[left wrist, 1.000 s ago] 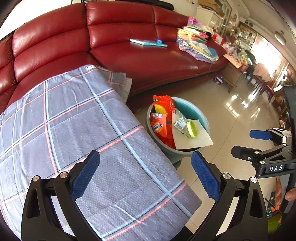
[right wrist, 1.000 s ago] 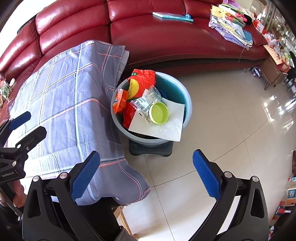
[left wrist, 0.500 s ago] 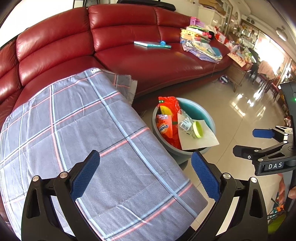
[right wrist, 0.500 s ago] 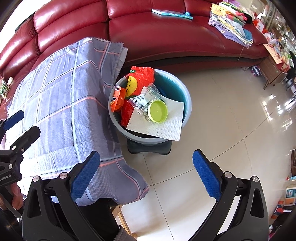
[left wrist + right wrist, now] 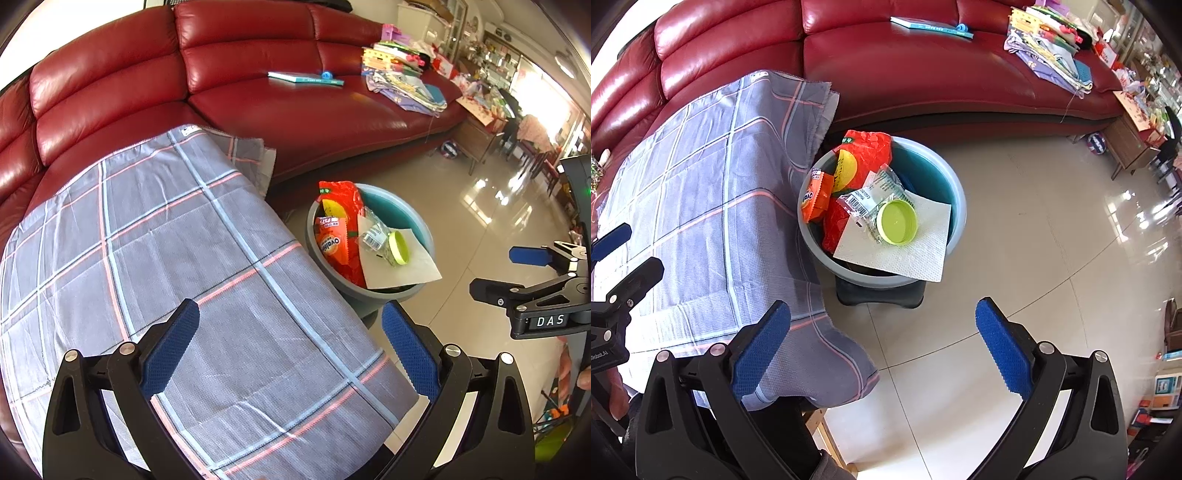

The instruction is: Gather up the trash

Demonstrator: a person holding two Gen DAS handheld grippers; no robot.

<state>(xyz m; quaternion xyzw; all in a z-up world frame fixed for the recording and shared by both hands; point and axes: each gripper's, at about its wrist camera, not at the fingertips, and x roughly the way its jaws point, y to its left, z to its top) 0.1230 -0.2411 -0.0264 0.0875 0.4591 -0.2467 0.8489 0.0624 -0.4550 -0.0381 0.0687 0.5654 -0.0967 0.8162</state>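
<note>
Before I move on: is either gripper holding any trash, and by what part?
Nothing held. Left gripper and right gripper are both open and empty.

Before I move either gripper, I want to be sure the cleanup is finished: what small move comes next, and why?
Probably just draw both grippers back and stop. The left gripper and right gripper are open and hold nothing, the checked cloth shows no trash on it, and the paper towel, green lid and wrappers already sit in the bin.

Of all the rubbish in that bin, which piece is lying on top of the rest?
The round lime-green lid. It rests on the clear barcoded wrapper and the white paper towel, with nothing over it; the red and orange snack packets sit lower, against the bin wall.
</note>
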